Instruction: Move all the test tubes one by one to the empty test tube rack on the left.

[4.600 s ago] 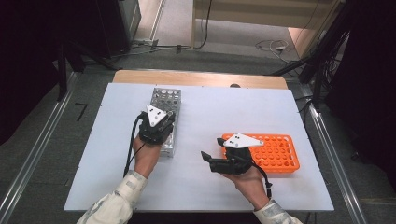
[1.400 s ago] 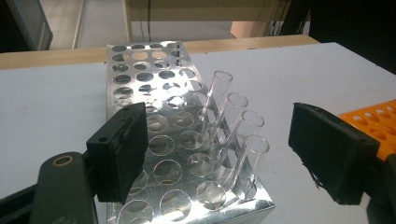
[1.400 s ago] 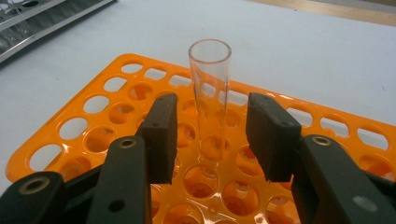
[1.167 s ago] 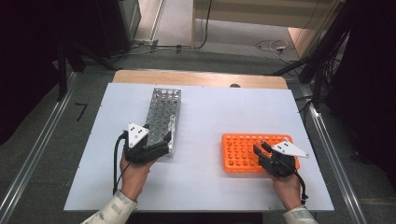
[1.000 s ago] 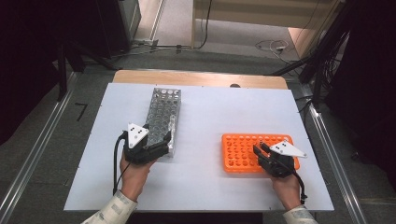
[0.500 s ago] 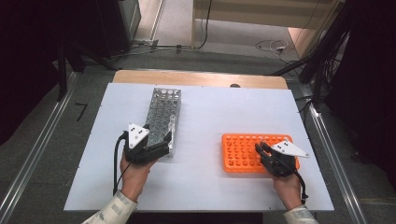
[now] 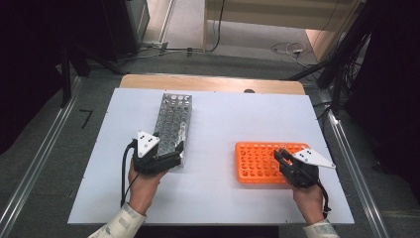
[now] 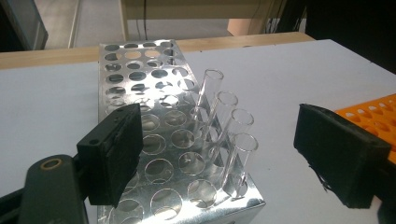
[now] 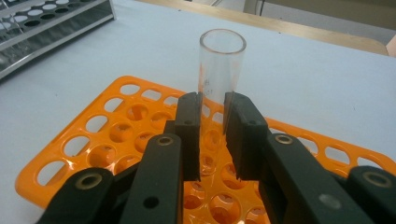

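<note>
Jaws on your right gripper (image 9: 212,140) clamp a glass tube (image 9: 220,70) upright over the orange rack (image 9: 93,135); your left gripper (image 8: 219,154) has just been opening, spread around the metal rack's (image 8: 140,79) tubes.

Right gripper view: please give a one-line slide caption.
Right gripper grips a clear glass tube above the orange rack.

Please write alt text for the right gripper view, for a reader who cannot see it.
The right gripper has its black fingers shut on an upright clear glass test tube, over an orange rack of round holes on a white table.
</note>
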`<action>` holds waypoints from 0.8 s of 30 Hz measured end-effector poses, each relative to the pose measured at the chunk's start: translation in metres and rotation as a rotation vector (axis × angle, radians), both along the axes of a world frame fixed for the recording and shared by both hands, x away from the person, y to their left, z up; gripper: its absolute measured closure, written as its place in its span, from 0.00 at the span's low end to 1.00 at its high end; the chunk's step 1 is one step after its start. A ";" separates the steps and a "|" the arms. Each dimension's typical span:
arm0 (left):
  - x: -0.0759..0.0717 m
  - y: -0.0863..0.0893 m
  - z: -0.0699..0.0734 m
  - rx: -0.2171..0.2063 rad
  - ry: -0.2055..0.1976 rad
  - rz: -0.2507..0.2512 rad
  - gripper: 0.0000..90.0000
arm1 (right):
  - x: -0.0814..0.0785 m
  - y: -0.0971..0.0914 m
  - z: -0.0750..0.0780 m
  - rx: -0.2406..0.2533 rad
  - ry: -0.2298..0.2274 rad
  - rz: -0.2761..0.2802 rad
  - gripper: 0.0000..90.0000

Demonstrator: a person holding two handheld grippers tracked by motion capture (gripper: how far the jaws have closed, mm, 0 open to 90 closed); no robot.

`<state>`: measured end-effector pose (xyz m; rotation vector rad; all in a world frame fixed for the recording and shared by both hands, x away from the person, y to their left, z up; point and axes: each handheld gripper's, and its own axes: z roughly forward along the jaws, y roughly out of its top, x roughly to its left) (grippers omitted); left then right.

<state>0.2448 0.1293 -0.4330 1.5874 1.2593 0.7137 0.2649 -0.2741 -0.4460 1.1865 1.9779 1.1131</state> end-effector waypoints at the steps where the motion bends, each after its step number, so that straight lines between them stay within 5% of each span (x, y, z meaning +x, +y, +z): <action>1: 0.000 -0.001 0.000 -0.002 0.000 -0.002 0.16 | -0.001 -0.001 0.001 0.003 -0.002 0.000 0.81; 24: -0.004 -0.018 0.003 0.019 -0.007 -0.061 0.16 | -0.009 0.027 0.016 0.046 -0.009 0.111 0.81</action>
